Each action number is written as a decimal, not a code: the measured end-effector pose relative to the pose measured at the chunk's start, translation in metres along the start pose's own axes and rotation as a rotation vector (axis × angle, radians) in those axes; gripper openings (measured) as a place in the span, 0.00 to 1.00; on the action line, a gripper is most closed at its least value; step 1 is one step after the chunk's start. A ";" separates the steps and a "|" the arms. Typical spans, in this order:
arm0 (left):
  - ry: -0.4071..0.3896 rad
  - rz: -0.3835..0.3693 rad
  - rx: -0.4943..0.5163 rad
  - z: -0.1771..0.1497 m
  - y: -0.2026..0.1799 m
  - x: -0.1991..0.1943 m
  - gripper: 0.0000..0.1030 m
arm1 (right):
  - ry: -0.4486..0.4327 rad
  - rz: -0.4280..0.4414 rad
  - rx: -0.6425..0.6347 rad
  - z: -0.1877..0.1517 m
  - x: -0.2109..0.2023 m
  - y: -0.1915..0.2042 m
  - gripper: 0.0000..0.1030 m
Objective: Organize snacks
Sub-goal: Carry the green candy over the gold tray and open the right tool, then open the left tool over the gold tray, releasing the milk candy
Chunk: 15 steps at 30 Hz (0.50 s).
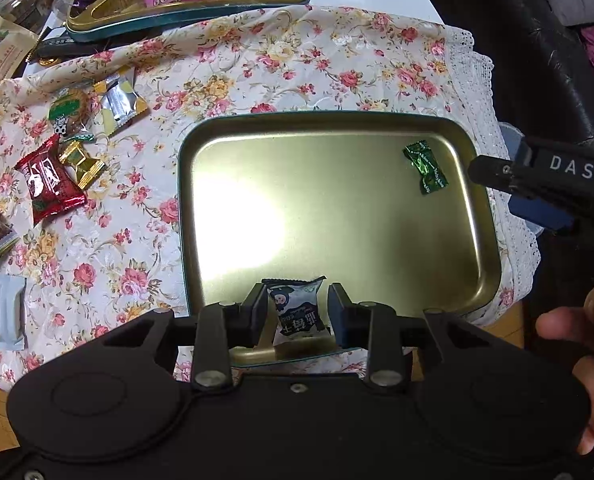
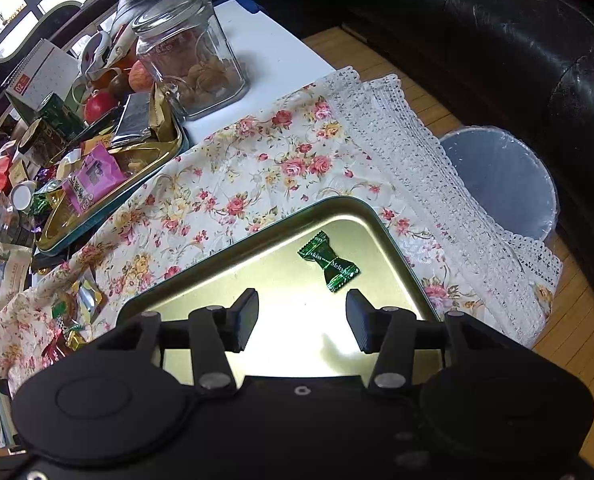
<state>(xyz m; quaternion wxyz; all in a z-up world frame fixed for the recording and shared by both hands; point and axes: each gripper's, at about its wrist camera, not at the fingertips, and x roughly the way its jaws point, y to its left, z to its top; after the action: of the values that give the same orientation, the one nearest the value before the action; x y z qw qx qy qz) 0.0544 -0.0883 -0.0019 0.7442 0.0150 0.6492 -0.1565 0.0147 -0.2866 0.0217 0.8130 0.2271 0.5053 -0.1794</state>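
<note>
Two tongs hang over the shallow gold metal tray (image 1: 485,240): the left gripper (image 1: 297,308) pinches a blue-white wrapped candy (image 1: 295,308) for sorting; the right gripper (image 2: 302,320) gapes wide, empty, just short of a green foil-wrapped candy (image 2: 329,262).

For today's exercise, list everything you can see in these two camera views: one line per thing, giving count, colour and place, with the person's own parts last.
Tin tray: one, gold, on cloth, near edge.
Green candy: one, in tray.
White candy: one, between left gripper's fingers over tray.
Cloth: one, floral, on table.
Loose snacks: several, red, gold, green, silver, on cloth left of tray.
Far tin: one, gold with teal rim, full of snacks.
Jar: one, clear glass, behind cloth.
Bin: one, pale, on floor.
Sofa: black.
Left gripper: black.
Right gripper: black, open.
Hand: right edge.
</note>
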 end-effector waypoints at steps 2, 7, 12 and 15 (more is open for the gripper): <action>-0.017 0.020 0.002 0.000 0.000 -0.001 0.41 | -0.003 0.002 -0.005 0.000 -0.001 0.000 0.49; -0.026 0.044 0.001 0.000 0.000 0.000 0.41 | -0.007 -0.004 -0.027 0.000 0.000 0.002 0.54; -0.070 0.101 0.008 -0.002 -0.001 -0.005 0.41 | -0.005 -0.015 -0.039 0.000 0.000 0.005 0.62; -0.116 0.129 0.004 -0.003 0.003 -0.011 0.41 | -0.002 0.006 -0.032 0.000 0.000 0.008 0.62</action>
<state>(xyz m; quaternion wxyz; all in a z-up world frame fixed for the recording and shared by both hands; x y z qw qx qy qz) 0.0512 -0.0825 0.0079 0.7890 0.0492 0.6024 -0.1101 0.0192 -0.2800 0.0237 0.8175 0.2156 0.5065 -0.1692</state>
